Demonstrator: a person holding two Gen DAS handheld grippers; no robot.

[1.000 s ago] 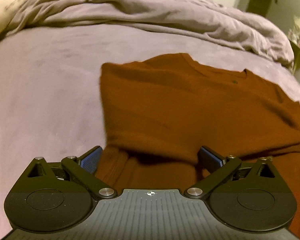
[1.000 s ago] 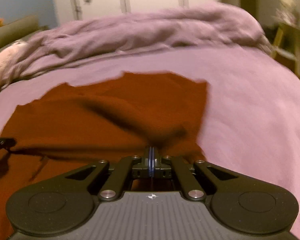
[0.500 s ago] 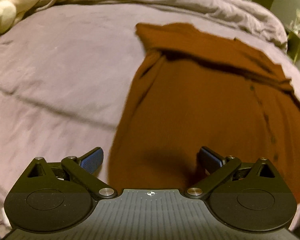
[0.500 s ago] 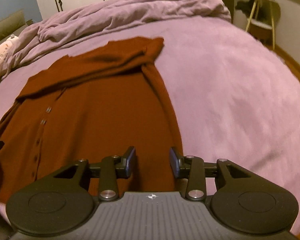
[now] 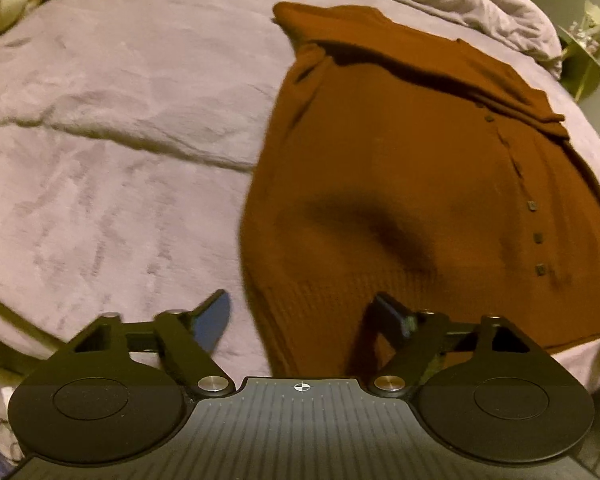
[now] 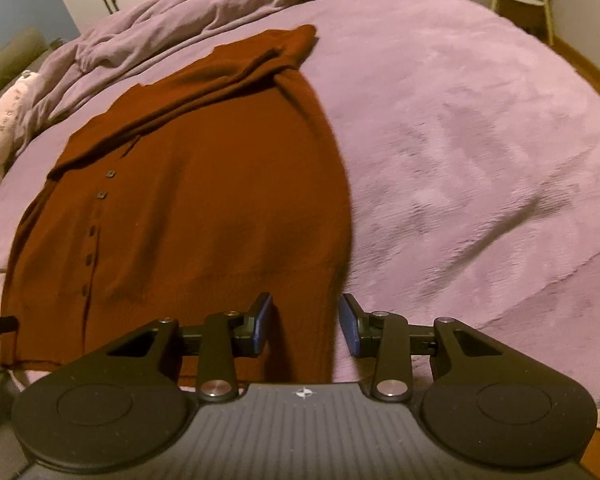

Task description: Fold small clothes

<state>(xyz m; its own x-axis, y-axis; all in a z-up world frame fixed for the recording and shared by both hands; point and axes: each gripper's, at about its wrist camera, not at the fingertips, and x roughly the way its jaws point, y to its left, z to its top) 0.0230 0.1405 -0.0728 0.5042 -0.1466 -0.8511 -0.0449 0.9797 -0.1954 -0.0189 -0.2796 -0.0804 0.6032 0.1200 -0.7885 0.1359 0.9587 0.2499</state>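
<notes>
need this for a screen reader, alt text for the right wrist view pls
A rust-brown buttoned cardigan lies flat on a lilac bedspread, its top folded over. The right tongs stand open over its near hem corner, gripping nothing.

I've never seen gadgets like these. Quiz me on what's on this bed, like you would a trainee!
1. True or false: the rust-brown cardigan lies spread on the purple bedspread with its sleeves folded across the top.
2. Which part of the cardigan is nearest the right hand-held gripper? A collar, B ribbed hem, C a cuff.
3. Fill in: the dark buttons run down the cardigan's ____.

Key: 1 true. 2 B: the hem lies at both hand-held grippers, whose jaws stand open and press on nothing; the left hand-held gripper has just been closing. 3 front.
</notes>
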